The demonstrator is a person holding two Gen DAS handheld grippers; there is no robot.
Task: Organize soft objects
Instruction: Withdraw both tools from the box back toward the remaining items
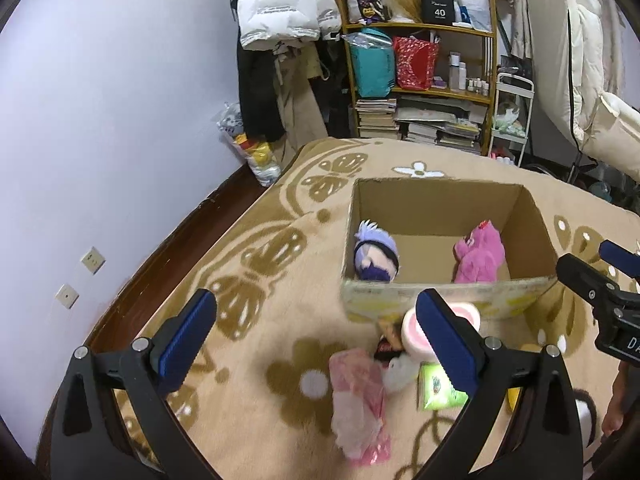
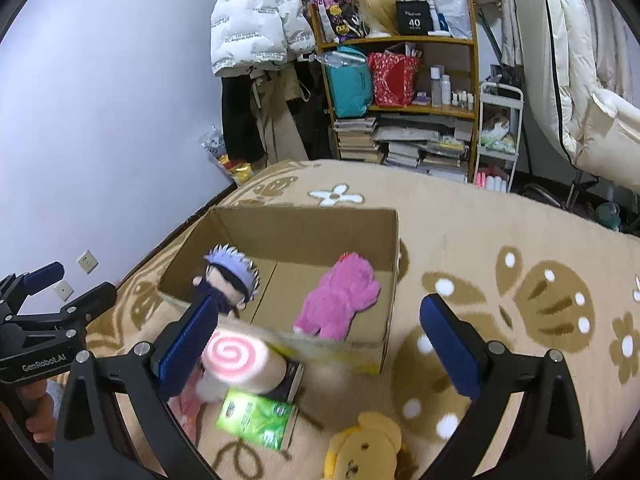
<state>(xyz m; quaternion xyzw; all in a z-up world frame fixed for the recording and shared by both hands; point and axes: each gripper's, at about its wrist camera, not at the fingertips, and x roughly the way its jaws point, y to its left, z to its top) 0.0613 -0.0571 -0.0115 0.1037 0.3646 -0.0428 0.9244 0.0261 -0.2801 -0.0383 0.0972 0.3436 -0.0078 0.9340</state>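
An open cardboard box (image 1: 436,204) (image 2: 304,228) stands on the patterned blanket. Inside lie a purple-haired doll (image 1: 376,254) (image 2: 230,280) and a pink plush (image 1: 480,254) (image 2: 340,300). In front of the box lie a pink swirl roll plush (image 1: 416,330) (image 2: 240,358), a green tissue pack (image 1: 438,388) (image 2: 256,420), a pink plastic bag (image 1: 360,400), a small white plush (image 1: 400,372) and a yellow bear (image 2: 366,450). My left gripper (image 1: 316,320) is open and empty above these items. My right gripper (image 2: 320,324) is open and empty over the box's near wall.
A wooden shelf (image 1: 420,60) (image 2: 400,80) with bags, bottles and stacked books stands behind the bed. Jackets hang beside it (image 1: 280,4). A white wall (image 1: 100,120) runs along the left. A white cart (image 2: 500,128) stands to the shelf's right.
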